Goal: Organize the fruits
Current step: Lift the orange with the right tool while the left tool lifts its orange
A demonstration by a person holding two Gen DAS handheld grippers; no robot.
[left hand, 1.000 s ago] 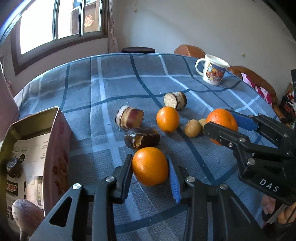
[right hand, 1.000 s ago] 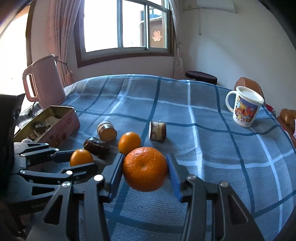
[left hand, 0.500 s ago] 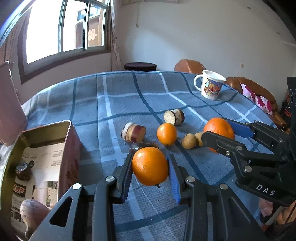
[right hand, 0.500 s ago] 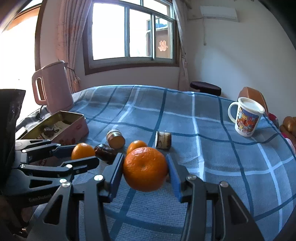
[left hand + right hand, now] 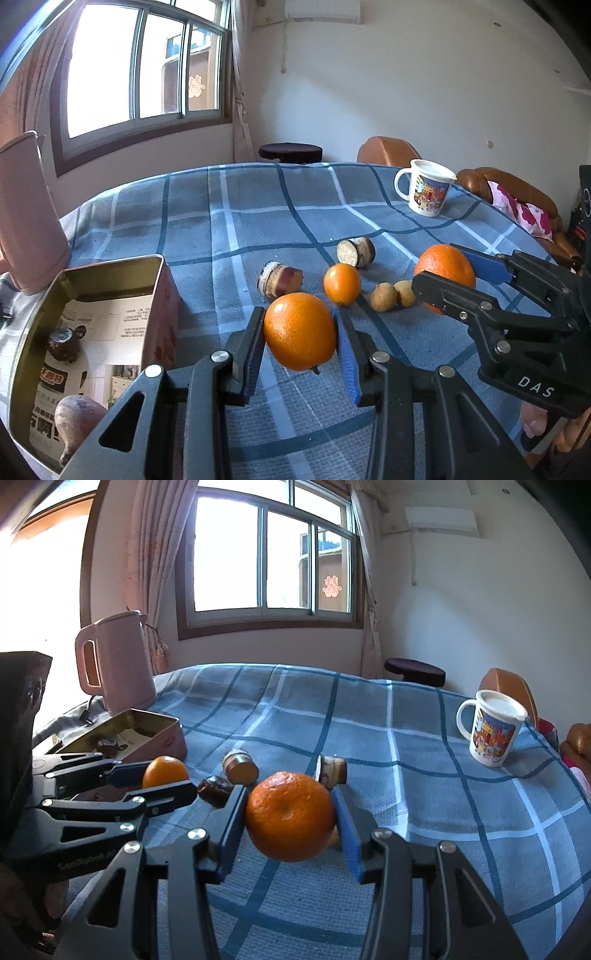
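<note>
Your left gripper [image 5: 300, 334] is clamped on a round orange [image 5: 299, 331], both blue pads touching its sides, fruit held clear above the blue plaid tablecloth [image 5: 236, 221]. Your right gripper [image 5: 290, 818] is likewise clenched on a second, dimpled orange [image 5: 290, 816], also off the cloth. Landmark: the open gold-and-pink metal tin [image 5: 88, 325]. It sits at the near left of the cloth, just left of your left gripper; inside it, on printed paper, lie a reddish-brown sweet potato [image 5: 77, 421] at the near end and a dark brown chunk [image 5: 64, 341] further in. Right of the tin and beyond the held orange, loose on the cloth: a cut purple-skinned sweet potato piece [image 5: 279, 278], a smaller orange [image 5: 342, 283], two small tan round fruits [image 5: 393, 295] side by side, touching or nearly so. A bit further, a second cut root piece [image 5: 356, 252]. A dark brown lump [image 5: 216, 791] lies between the tin and your right gripper in the right wrist view. Behind the tin stands a pink electric kettle [image 5: 114, 662]. Far right of the tin, well apart, a white cartoon-print mug [image 5: 424, 192] stands upright near the table's back edge.
</note>
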